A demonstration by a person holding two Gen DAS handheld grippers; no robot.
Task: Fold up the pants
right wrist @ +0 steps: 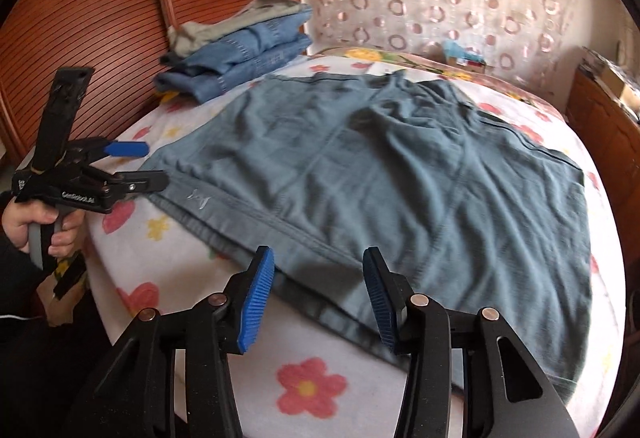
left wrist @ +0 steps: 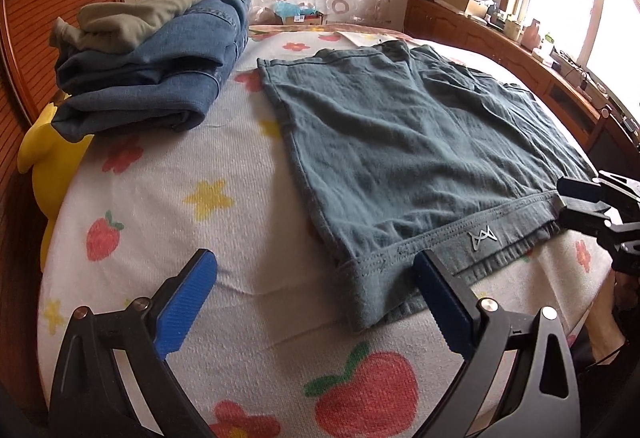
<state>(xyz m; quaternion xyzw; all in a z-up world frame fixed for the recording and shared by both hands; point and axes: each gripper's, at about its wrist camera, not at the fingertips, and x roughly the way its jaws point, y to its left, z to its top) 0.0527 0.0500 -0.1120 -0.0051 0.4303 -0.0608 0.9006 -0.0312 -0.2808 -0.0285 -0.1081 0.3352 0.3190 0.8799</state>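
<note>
On the fleecy bedspread [left wrist: 168, 222], wrinkled teal pants [left wrist: 400, 142] lie flat; left gripper [left wrist: 316, 294] and right gripper [right wrist: 318, 298] spread.

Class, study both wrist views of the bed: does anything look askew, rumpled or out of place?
Mostly tidy. The teal pants lie flat, but the far right part is rumpled, with dark creases. Behind them, the olive garment sits crookedly on the folded jeans, overhanging their edge. Both the left gripper and the right gripper are open.
</note>
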